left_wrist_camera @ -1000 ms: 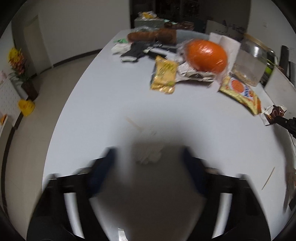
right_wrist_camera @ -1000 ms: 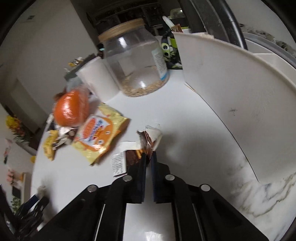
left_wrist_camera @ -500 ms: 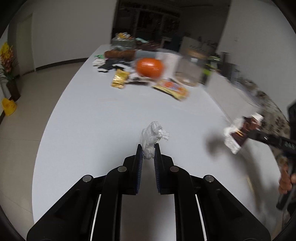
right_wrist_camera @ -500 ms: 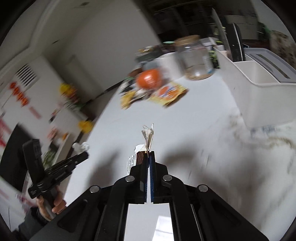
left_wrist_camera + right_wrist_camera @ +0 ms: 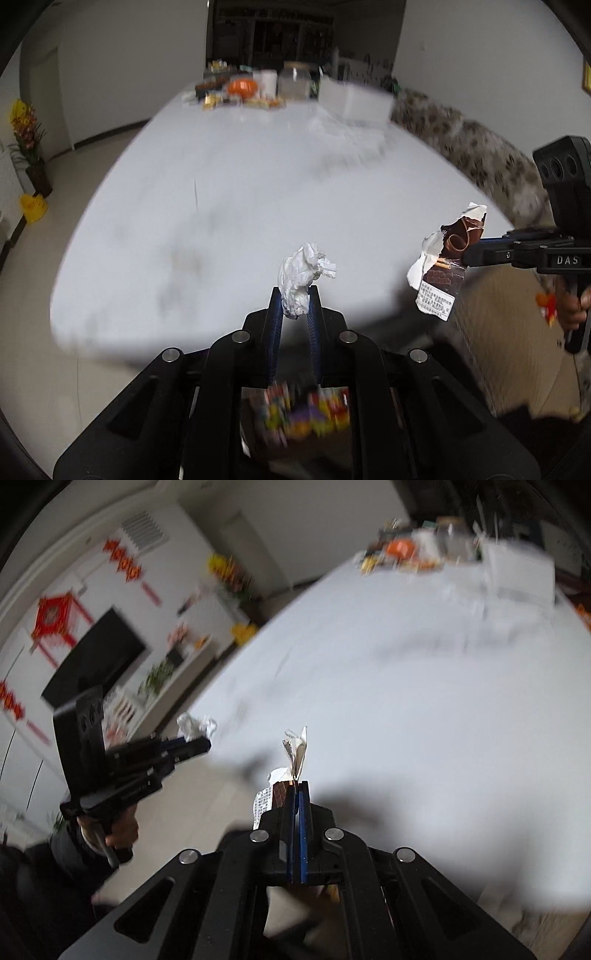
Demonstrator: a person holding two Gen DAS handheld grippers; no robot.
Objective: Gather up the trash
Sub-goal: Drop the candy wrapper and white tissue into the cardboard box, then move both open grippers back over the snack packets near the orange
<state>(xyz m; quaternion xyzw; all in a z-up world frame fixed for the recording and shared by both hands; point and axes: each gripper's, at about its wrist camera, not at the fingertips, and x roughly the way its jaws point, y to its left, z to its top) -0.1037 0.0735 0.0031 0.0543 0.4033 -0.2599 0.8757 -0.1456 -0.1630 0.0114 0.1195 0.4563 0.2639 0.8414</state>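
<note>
My left gripper (image 5: pixel 295 295) is shut on a crumpled white tissue (image 5: pixel 304 275), held in the air over the near edge of the white table (image 5: pixel 258 177). My right gripper (image 5: pixel 295 786) is shut on a torn brown and white wrapper (image 5: pixel 286 775). The wrapper (image 5: pixel 443 258) also shows at the right of the left wrist view, held off the table's edge. The left gripper with the tissue (image 5: pixel 195 727) shows at the left of the right wrist view. Both grippers are near the table's front end, side by side.
At the table's far end stand an orange ball (image 5: pixel 242 86), snack packets (image 5: pixel 266 103), a clear jar (image 5: pixel 295 83) and a white box (image 5: pixel 354 99). A patterned sofa (image 5: pixel 480 155) runs along the right. Colourful, blurred items (image 5: pixel 303 413) lie below the left gripper.
Both grippers have pulled back from the far end to the table's near edge, carrying the tissue and the wrapper. The left gripper closed on the tissue a second ago.
</note>
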